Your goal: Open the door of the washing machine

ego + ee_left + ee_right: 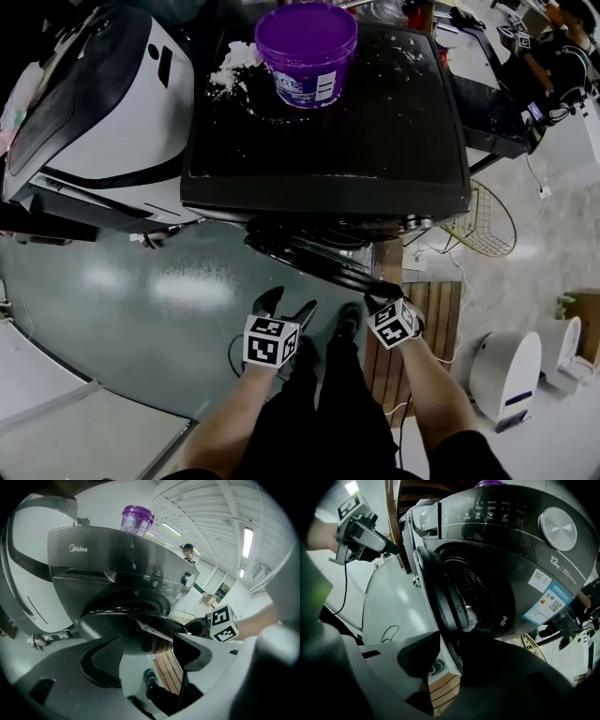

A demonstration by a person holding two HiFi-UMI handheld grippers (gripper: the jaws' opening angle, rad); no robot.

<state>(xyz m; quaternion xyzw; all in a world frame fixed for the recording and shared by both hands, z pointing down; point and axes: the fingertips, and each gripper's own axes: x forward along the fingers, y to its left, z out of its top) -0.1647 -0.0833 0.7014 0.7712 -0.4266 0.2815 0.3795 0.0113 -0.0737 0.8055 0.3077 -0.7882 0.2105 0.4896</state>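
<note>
The dark front-loading washing machine [328,141] stands ahead of me with its round door [309,255] swung partly out from the drum. My right gripper [375,298] is shut on the door's outer rim. In the right gripper view the door's edge [440,602] runs down between the jaws of that gripper [447,660], and the drum opening [483,592] shows behind it. My left gripper [291,307] hangs open just left of the door, with nothing in it. Between the jaws of the left gripper [147,663] only floor and a shoe show, with the door [126,625] above.
A purple bucket [307,52] sits on the machine's top. A white machine [103,103] stands to the left. A wooden slat platform [441,319], a wire basket [487,220] and a white appliance [506,366] lie to the right. A person [562,56] is at the far right.
</note>
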